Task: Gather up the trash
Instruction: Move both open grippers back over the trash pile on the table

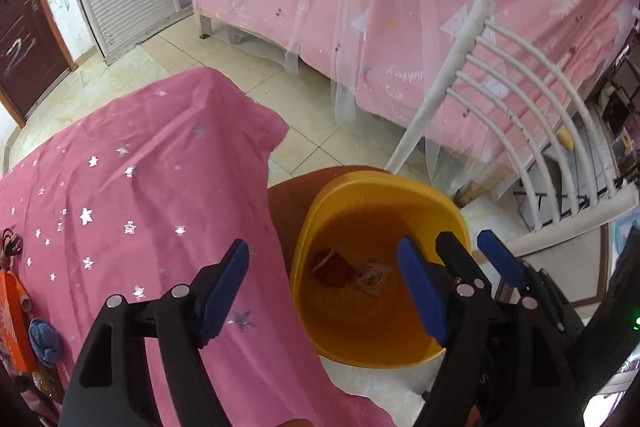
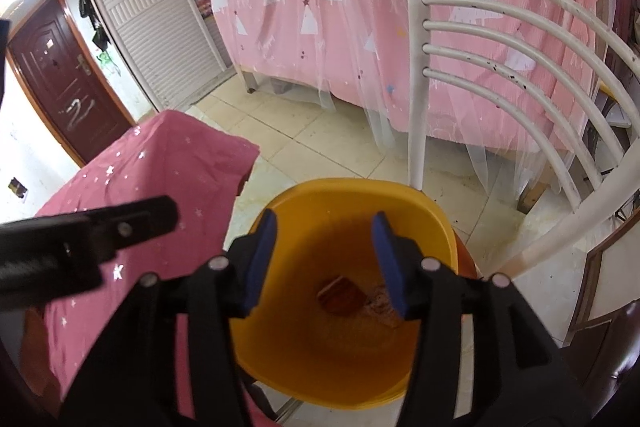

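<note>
Blue-padded fingers point(image 2: 387, 263) of the right gripper point(image 2: 325, 263) hang spread apart and empty directly above the yellow bin point(image 2: 434, 215), which sits on the tiled floor point(image 2: 316, 147) with its mouth facing straight up at the lens. Two pieces of trash lie side by side on the bin's bottom: a dark reddish-brown wrapper point(image 2: 339, 295) and, just to its right and partly hidden by the right finger, a pale crumpled scrap point(image 2: 378, 301). The wrapper's long axis runs on a slant from the bin's near left toward its far right; the scrap's direction cannot be told.

Seen from the left wrist camera, the left gripper point(image 1: 324, 267) also stands wide open and holds nothing, one finger over the pink star-print tablecloth point(image 1: 132, 163) beside the bin's left wall, the other over the bin's interior. The same wrapper point(image 1: 331, 266) and scrap point(image 1: 372, 277) show between them. The right gripper's blue fingertips point(image 1: 498, 259) sit at the bin's right rim in that view.

An orange package point(image 1: 14, 315) and a blue knitted item point(image 1: 45, 341) lie on the cloth well left of the bin. A white chair point(image 2: 416, 75) stands just behind the bin's far right, and pink tree-print bedding point(image 2: 360, 7) hangs beyond that. A brown door point(image 2: 60, 75) and white slatted wardrobe point(image 2: 160, 27) stand far left of the bin.
</note>
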`<action>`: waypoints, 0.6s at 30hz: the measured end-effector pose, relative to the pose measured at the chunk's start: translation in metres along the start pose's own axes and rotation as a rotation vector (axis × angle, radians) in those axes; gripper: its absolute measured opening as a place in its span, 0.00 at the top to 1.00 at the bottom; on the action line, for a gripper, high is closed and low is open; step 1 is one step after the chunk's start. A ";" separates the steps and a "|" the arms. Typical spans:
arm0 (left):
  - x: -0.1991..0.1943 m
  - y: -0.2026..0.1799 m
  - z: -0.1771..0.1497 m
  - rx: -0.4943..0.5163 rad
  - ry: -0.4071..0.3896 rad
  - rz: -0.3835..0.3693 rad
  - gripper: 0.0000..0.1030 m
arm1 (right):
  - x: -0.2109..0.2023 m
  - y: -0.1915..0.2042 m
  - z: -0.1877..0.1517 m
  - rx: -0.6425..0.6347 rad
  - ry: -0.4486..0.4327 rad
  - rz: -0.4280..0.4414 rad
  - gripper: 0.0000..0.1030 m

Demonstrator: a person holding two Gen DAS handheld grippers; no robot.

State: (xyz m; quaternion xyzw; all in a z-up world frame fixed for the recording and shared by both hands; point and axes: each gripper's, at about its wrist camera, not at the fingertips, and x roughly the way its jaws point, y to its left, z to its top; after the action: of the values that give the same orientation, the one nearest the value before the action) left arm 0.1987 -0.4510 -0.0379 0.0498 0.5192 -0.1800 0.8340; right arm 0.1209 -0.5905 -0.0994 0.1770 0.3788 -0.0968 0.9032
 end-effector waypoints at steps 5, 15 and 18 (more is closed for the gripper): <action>-0.028 0.014 0.005 -0.027 -0.051 0.002 0.31 | -0.014 0.011 0.004 -0.009 -0.026 0.050 0.53; -0.103 0.088 0.006 -0.074 -0.144 0.067 0.31 | -0.050 0.087 0.000 -0.150 -0.095 0.114 0.39; -0.122 0.121 0.004 -0.088 -0.168 0.109 0.31 | -0.057 0.114 -0.005 -0.182 -0.098 0.161 0.34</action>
State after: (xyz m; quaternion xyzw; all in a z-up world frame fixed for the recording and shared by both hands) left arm 0.1962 -0.3089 0.0594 0.0263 0.4516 -0.1149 0.8844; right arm 0.1132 -0.4816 -0.0339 0.1195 0.3259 0.0024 0.9378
